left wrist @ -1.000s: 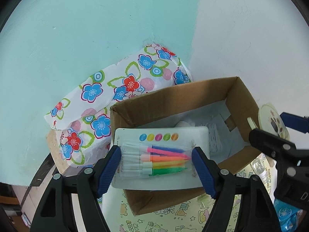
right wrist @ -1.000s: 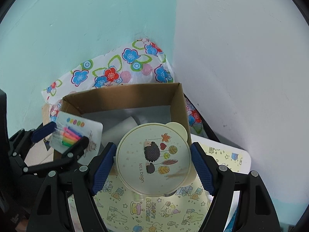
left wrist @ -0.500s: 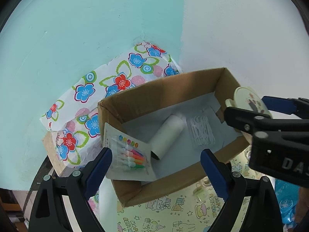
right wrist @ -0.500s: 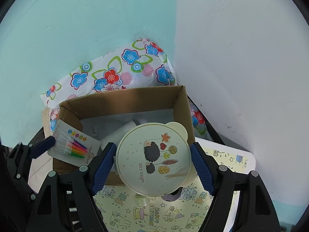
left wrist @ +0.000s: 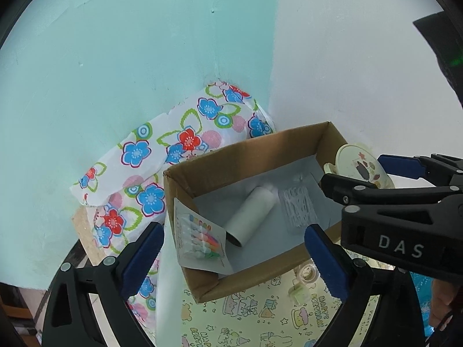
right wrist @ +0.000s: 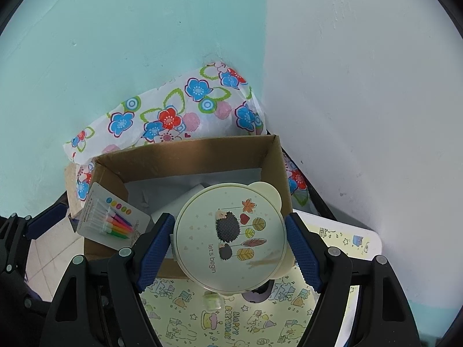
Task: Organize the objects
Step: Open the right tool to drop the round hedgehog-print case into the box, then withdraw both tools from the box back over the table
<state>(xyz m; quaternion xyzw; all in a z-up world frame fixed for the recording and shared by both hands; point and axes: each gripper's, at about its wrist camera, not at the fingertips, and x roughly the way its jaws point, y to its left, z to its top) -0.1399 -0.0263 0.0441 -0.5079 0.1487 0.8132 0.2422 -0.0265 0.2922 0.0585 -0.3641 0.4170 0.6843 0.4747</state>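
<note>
An open cardboard box (left wrist: 202, 170) stands in the corner. A pack of coloured markers (left wrist: 201, 238) leans inside against its left wall; the pack also shows in the right wrist view (right wrist: 111, 221). My left gripper (left wrist: 234, 253) is open and empty, just in front of the box. My right gripper (right wrist: 228, 244) is shut on a round cream container (right wrist: 231, 235) with a hedgehog picture, held over the box's near right edge. The container also shows in the left wrist view (left wrist: 361, 167).
In the box lie a white roll (left wrist: 250, 214) and a clear packet (left wrist: 298, 206). A flowered cloth (left wrist: 162, 156) lies behind the box against the teal wall. The yellow patterned table (right wrist: 260, 324) holds a small tape roll (left wrist: 308, 271) and a small green piece (right wrist: 212, 300).
My left gripper opened and let go of the marker pack, which now rests in the box, and pulled back. The right gripper moved the container toward the box.
</note>
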